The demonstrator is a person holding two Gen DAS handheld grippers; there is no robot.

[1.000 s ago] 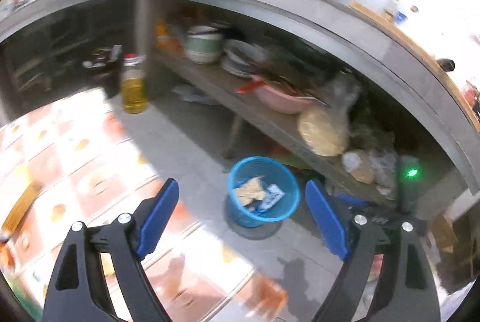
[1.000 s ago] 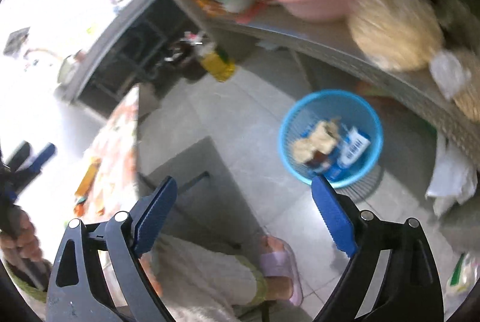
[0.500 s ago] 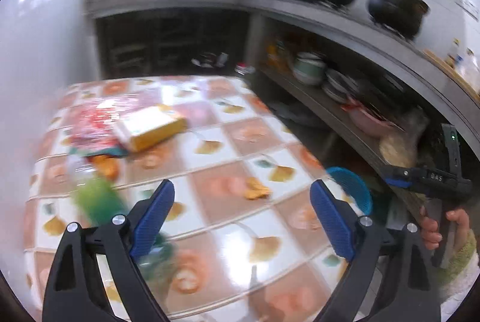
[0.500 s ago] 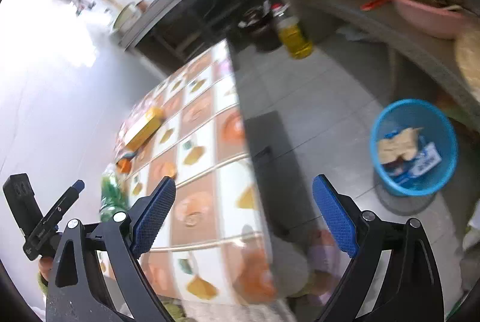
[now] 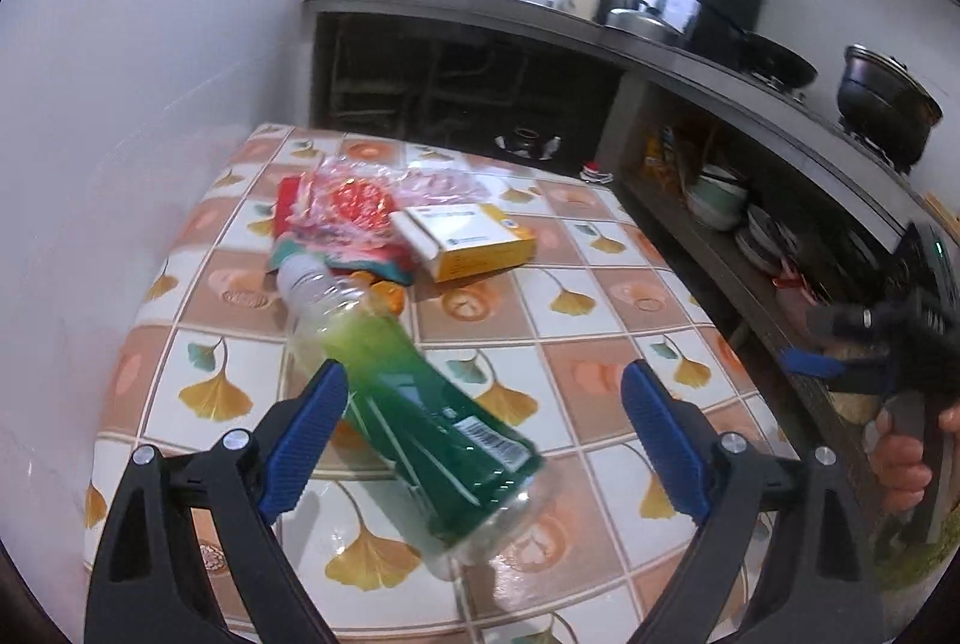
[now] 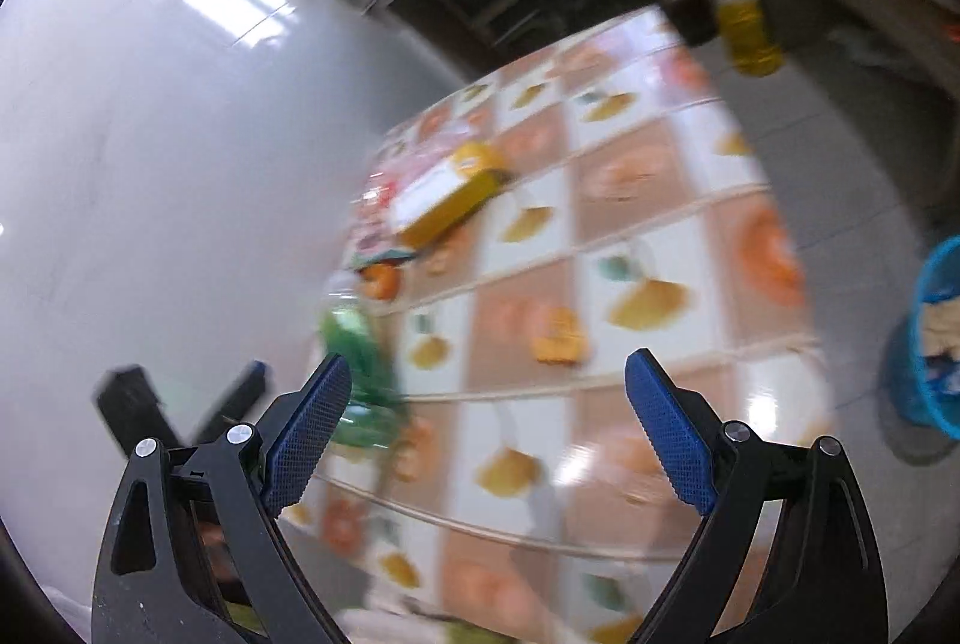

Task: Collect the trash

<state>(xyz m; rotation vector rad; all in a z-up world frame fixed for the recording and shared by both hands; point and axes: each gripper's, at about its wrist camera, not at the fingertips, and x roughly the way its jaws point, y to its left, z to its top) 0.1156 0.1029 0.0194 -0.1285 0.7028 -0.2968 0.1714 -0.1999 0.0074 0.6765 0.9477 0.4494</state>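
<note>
A green-labelled plastic bottle (image 5: pixel 414 398) lies on the tiled table (image 5: pixel 600 320), partly between the fingers of my open left gripper (image 5: pixel 483 428). Behind it lie a yellow-and-white box (image 5: pixel 468 245) and a crumpled red-and-clear plastic wrapper (image 5: pixel 348 212). In the blurred right wrist view, my right gripper (image 6: pixel 486 422) is open and empty above the table (image 6: pixel 630 344); the bottle (image 6: pixel 360 374) sits by its left finger, the box (image 6: pixel 444 200) farther back. The blue trash basket (image 6: pixel 936 338) stands on the floor at the right edge.
A white wall (image 5: pixel 120 134) borders the table's left side. A concrete counter (image 5: pixel 720 74) with pots and a shelf of dishes runs along the right. An oil bottle (image 6: pixel 744 26) stands on the floor beyond the table. The right gripper's handle and hand (image 5: pixel 912 404) show at right.
Both grippers have swung away from the blue basket on the floor to the table. The left gripper has closed in on the green bottle, which now lies between its fingers.
</note>
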